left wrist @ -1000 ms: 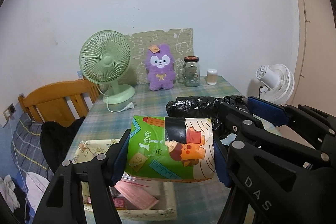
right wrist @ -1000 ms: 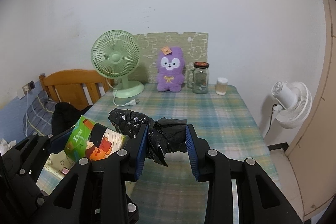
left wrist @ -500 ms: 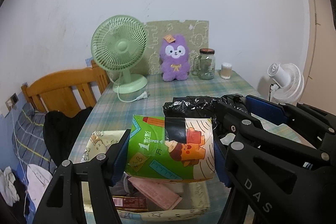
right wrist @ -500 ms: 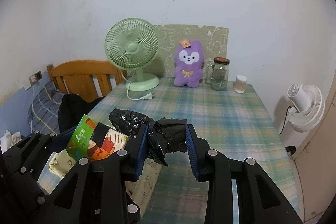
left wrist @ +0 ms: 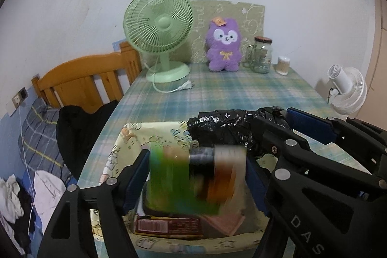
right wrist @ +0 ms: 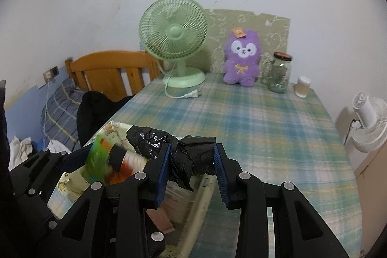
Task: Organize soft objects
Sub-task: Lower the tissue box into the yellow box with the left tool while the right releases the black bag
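- My left gripper (left wrist: 197, 178) hangs over the fabric basket (left wrist: 116, 156) at the table's near left corner; its jaws are opening, and the blurred green packet (left wrist: 174, 180) sits loose between them.
- My right gripper (right wrist: 191, 169) is clamped on a crumpled black plastic bag (right wrist: 191, 161), just beside the basket's right edge.

Two fans (left wrist: 158, 23), one plush (left wrist: 223, 45), one jar (left wrist: 261, 55)
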`<state>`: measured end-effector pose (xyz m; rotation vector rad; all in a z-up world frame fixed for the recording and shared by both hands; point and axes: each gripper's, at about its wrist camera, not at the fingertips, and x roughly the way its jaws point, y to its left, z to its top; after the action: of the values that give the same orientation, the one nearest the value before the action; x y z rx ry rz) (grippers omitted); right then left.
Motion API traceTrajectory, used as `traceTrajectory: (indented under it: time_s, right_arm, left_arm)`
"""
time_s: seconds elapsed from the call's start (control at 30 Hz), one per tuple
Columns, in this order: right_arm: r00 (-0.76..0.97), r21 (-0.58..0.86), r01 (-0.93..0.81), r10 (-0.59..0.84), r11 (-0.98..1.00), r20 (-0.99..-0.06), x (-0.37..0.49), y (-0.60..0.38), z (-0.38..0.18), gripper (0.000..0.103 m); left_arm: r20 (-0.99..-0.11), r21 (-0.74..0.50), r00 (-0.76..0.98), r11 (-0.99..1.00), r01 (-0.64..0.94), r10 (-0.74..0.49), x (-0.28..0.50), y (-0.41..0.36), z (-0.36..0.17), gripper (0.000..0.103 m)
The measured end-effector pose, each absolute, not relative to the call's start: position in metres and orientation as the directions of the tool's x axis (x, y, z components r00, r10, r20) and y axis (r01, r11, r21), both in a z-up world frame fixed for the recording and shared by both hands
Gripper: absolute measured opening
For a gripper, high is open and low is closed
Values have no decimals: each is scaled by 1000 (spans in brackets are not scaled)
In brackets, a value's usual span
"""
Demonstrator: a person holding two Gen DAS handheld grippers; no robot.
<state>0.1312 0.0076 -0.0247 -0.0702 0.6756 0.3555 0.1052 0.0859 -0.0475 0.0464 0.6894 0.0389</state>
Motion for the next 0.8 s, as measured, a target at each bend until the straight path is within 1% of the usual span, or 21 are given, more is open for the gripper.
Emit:
traceTrajectory:
  time_s: [0.03, 0.13, 0.23, 0.53, 0.7, 0.73, 0.77, 0.8]
  right_arm:
    - [718, 53, -351, 305, 935, -626, 132, 10, -26, 38]
    - [705, 56, -371, 321, 927, -633, 136, 18, -31, 38]
    - [690, 55, -388, 329, 920, -644, 139, 25, -37, 38]
    - [658, 101, -421, 380, 902, -650, 158, 45, -48, 39]
    - [621, 142, -428, 404, 893, -672, 169, 53, -57, 44]
    - [606, 154, -432, 413, 888, -680, 172, 55, -60, 47]
    - [593, 164, -434, 418, 886, -688, 173, 56, -60, 54]
    - [589, 167, -431, 417, 887, -692, 173, 56, -60, 58]
  left_arm:
    - [-636, 60, 769, 998, -30, 61, 106, 88, -49, 88]
    - [-641, 67, 763, 996, -54, 84, 109, 94, -53, 95]
    - [-660, 74, 744, 995, -68, 100, 116, 101, -60, 97]
    - [-681, 63, 721, 992, -114, 126, 127, 122, -66, 97]
    - [-688, 50, 716, 992, -118, 120, 130, 129, -70, 98]
    - [-689, 43, 716, 993, -113, 111, 129, 129, -69, 98]
    - [-689, 36, 717, 993, -108, 103, 129, 130, -69, 99]
    - [-689, 32, 718, 994, -106, 98, 128, 130, -68, 99]
